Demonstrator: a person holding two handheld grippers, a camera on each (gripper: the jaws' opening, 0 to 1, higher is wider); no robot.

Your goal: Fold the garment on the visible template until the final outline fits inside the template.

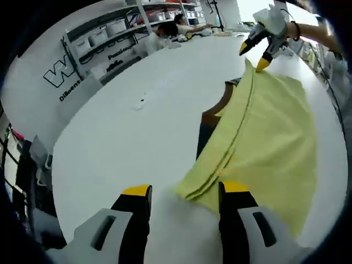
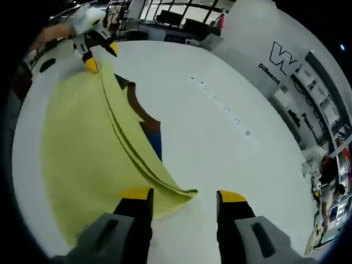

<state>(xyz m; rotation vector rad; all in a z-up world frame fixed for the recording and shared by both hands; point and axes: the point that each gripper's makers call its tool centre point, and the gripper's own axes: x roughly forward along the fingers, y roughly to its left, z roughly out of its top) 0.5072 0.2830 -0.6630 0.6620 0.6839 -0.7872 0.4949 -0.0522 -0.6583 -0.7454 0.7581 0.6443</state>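
A yellow garment (image 1: 269, 132) lies folded on the white table, its layered folded edge running from one gripper to the other. Under that edge a dark brown and blue template (image 1: 212, 116) pokes out, seen too in the right gripper view as the template (image 2: 144, 118). My left gripper (image 1: 186, 190) is open, with a near corner of the garment lying between its jaws, not pinched. My right gripper (image 2: 184, 195) is open the same way at the opposite corner of the garment (image 2: 82, 143). Each appears in the other's view: right gripper (image 1: 254, 56), left gripper (image 2: 100, 57).
The white table (image 1: 126, 137) stretches wide beside the garment, with small dark marks (image 1: 142, 101) on it. Shelves with bins (image 1: 104, 34) and a lettered wall stand beyond. A person (image 1: 170, 28) sits at the far end. A sleeve holds the far gripper.
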